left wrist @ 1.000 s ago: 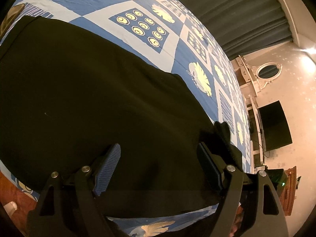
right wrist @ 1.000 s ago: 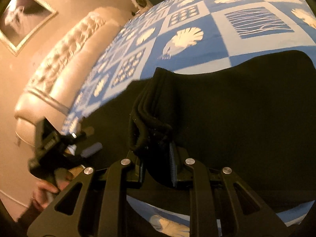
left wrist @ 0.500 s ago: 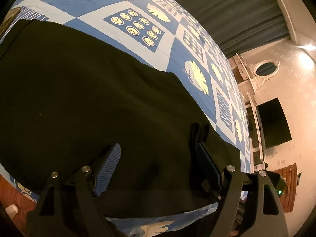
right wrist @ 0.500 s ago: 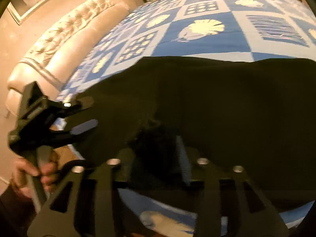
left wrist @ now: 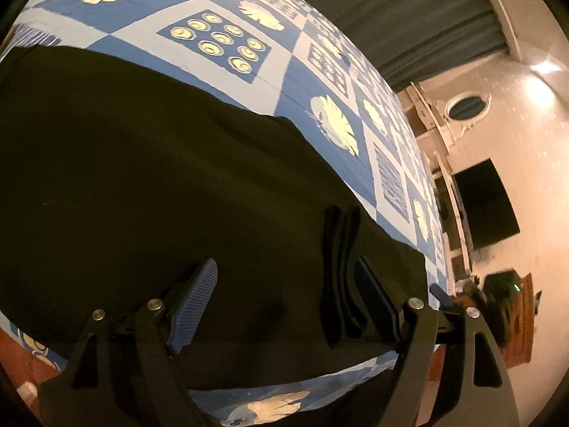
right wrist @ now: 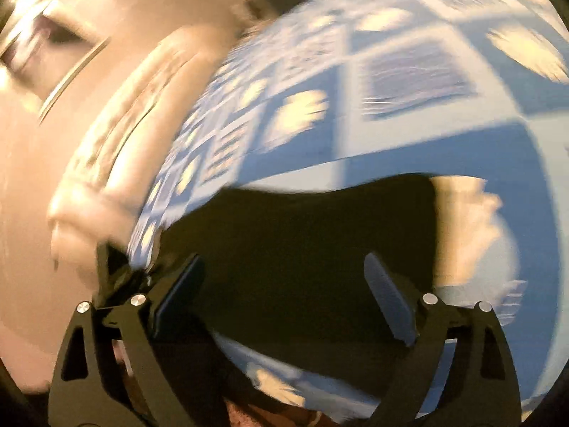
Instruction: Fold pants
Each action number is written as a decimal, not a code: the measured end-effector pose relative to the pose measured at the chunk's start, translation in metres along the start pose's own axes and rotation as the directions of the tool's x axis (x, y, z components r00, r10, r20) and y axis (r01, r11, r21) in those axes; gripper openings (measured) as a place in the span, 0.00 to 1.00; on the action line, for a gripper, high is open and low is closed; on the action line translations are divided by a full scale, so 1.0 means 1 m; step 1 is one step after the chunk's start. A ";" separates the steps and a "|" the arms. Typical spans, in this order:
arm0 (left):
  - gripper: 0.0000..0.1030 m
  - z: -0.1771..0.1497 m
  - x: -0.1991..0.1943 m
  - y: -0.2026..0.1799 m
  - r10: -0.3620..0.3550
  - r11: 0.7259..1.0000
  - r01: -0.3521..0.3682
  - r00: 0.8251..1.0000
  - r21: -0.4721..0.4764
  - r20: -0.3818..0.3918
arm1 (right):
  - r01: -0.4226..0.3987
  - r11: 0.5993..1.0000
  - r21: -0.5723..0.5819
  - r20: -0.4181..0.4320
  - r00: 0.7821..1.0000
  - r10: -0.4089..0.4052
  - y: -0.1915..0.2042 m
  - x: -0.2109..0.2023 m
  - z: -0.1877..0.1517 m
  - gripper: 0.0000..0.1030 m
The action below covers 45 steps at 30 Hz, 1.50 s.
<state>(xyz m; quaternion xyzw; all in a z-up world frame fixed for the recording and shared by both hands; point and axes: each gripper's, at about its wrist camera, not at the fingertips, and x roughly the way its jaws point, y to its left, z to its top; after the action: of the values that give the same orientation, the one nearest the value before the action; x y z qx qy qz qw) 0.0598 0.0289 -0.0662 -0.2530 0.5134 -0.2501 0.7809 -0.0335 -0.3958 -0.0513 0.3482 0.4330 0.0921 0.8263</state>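
Black pants (left wrist: 149, 185) lie spread flat on a blue and white patterned bedspread (left wrist: 284, 82). A folded stack of their edges (left wrist: 339, 270) rests on top of the cloth. My left gripper (left wrist: 284, 302) hovers open just above the pants, and the folded stack sits close to the right one of its fingers (left wrist: 377, 302) with no pad pressing on it. The right wrist view is blurred by motion. There my right gripper (right wrist: 284, 299) is opening wide over the pants (right wrist: 302, 235), with nothing pinched between its pads.
A cream tufted headboard (right wrist: 117, 135) and a framed picture (right wrist: 53, 39) stand at the left of the bed. Grey curtains (left wrist: 409, 10), an oval mirror (left wrist: 466, 108) and a dark screen (left wrist: 483, 206) line the far wall. The bed's near edge drops to a reddish floor (left wrist: 14, 352).
My right gripper carried the folded pants edge across, laid it on the spread cloth, let go and swung away with its jaws opening. The left gripper stayed put and open.
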 end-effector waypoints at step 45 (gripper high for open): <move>0.76 -0.008 0.007 -0.010 -0.020 0.999 0.022 0.999 0.031 -0.036 | -0.214 0.969 0.124 -0.207 0.950 0.236 -0.085 0.006 -0.054 0.25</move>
<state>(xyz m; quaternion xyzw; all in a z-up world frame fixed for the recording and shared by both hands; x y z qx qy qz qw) 0.0531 0.0162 -0.0675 -0.2417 0.5205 -0.2707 0.7729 -0.0847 -0.4288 -0.1320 0.4237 0.4833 0.2019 0.7390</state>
